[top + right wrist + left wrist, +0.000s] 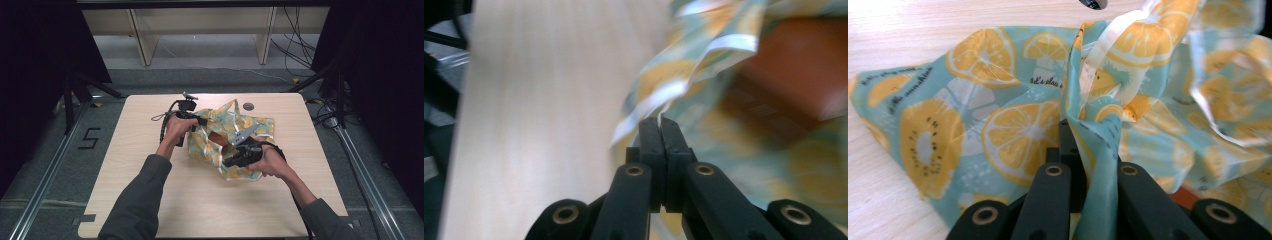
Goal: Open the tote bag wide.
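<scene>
One wooden table (150,200). One fruit-print bag (235,125), teal with orange and kiwi slices, lies crumpled at the table's centre, toward the far side. One reddish-brown thing (794,65) sits inside it, blurred. Two tongs: left tongs (1083,145) at the bag's left edge, pressed together, pinching a fold of the bag. Right tongs (659,125) at the bag's near right side, jaws pressed together at its white-trimmed edge; can't tell if fabric is caught.
</scene>
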`<state>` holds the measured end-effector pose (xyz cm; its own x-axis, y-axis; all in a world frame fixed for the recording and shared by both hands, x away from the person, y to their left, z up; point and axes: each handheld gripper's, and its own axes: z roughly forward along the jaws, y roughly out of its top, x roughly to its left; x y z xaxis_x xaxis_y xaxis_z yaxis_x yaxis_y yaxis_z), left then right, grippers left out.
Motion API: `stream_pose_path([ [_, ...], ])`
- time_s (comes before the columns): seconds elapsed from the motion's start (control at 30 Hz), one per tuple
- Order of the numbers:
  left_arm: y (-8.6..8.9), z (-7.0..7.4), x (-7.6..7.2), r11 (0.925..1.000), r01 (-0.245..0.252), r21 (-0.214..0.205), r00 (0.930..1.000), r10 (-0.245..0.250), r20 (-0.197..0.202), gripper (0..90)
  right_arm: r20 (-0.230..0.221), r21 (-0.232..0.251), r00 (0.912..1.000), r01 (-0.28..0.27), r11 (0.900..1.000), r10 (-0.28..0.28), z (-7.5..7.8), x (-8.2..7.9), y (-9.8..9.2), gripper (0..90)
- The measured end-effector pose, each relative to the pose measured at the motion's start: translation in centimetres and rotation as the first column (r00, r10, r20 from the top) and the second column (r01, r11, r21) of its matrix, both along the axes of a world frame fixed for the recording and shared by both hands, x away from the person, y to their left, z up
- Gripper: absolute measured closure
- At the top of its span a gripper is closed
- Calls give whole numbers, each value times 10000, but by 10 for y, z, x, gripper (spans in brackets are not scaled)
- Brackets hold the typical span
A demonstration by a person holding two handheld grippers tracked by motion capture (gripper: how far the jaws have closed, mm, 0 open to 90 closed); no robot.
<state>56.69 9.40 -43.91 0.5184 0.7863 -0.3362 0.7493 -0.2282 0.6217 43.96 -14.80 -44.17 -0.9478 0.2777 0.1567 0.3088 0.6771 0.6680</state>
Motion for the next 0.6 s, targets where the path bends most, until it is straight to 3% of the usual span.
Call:
stream_pose_path([
  [0.03,0,0,-1,9999,-82,-68,10000,82,-22,888,171,40,9996,-229,9997,229,-1,-4,0,900],
  [0.07,3,-1,-1,9999,26,141,10000,-26,-20,888,-113,-39,9999,78,10000,-78,-1,-11,0,900],
  [0.1,4,-2,-2,9998,-66,185,10000,66,4,888,148,102,9996,-241,9997,239,-3,-13,1,900],
  [0.17,7,-3,-2,9995,-260,153,9996,258,117,888,-296,98,9996,-13,10000,16,-8,-20,3,900],
  [0.23,10,-5,-3,9992,-399,-43,9991,399,124,888,-45,217,9997,-250,9995,251,-11,-21,5,900],
  [0.27,14,-6,-3,9988,-495,0,9985,495,217,888,-392,80,9991,-166,9998,169,-14,-25,9,900],
  [0.43,17,-10,-5,9983,-508,271,9986,504,149,887,-401,-611,9992,-44,9981,20,-25,-22,15,900],
  [0.47,18,-12,-6,9993,-354,135,9992,352,170,887,-449,-568,9990,-104,9983,78,-32,-21,16,900],
  [0.53,19,-12,-7,9989,-430,189,9988,425,247,886,-391,-541,9992,-77,9985,56,-32,-20,15,896],
  [0.57,19,-11,-8,9988,-426,234,9988,421,234,887,-517,-406,9986,31,9992,-52,-29,-20,13,839],
  [0.6,19,-10,-9,9990,-365,238,9989,358,300,886,-163,174,9994,315,9994,-312,-17,-17,9,804],
])
